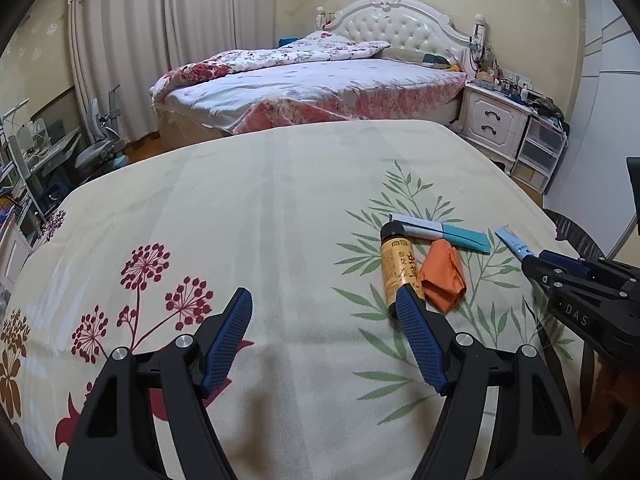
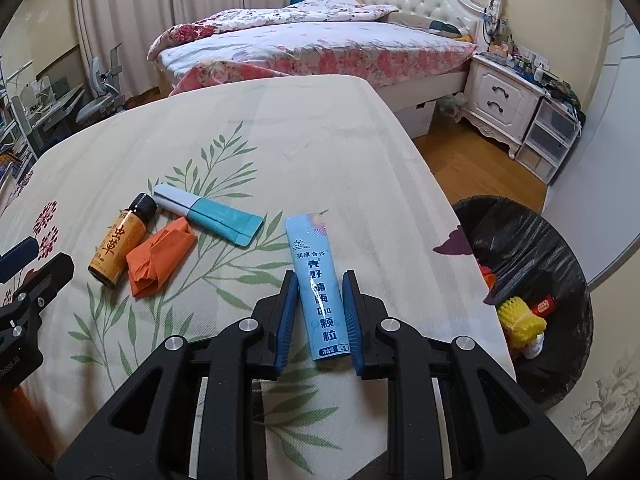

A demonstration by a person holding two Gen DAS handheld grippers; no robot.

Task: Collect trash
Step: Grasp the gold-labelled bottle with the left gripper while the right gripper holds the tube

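On the floral tablecloth lie a small amber bottle with a black cap, a crumpled orange paper and a teal-and-white packet. My right gripper is closed on a light blue sachet with Chinese print, its fingers pressing both sides. In the left wrist view the right gripper holds the sachet at the right. My left gripper is open and empty above the cloth, its right finger close beside the bottle and the orange paper.
A bin with a black liner stands on the floor right of the table, holding yellow and red trash. A bed, a white nightstand and a desk chair stand beyond.
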